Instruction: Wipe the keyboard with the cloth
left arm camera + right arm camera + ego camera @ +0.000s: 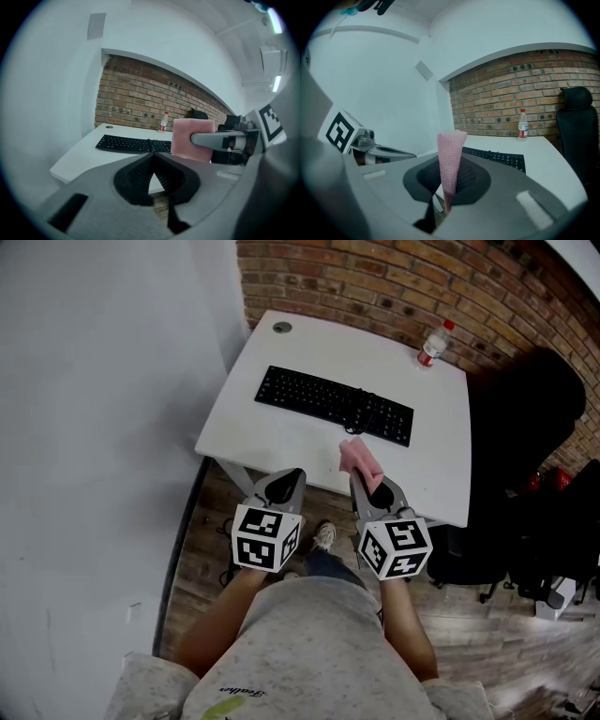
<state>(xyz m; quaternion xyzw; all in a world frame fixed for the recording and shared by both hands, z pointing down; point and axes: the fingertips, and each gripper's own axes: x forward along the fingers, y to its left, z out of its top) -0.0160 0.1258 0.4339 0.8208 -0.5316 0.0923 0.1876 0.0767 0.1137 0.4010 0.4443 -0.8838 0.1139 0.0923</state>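
Cloth, pink, is pinched upright in right gripper, over front edge of desk, near keyboard. Left gripper beside it, jaws pressed together w/ nothing btw them. Bottle at far corner.

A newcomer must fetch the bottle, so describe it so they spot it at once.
Start at the white table against the brick wall. Near its far right corner, beyond the black keyboard, stands a small clear bottle with a red cap, the only thing upright on the tabletop.
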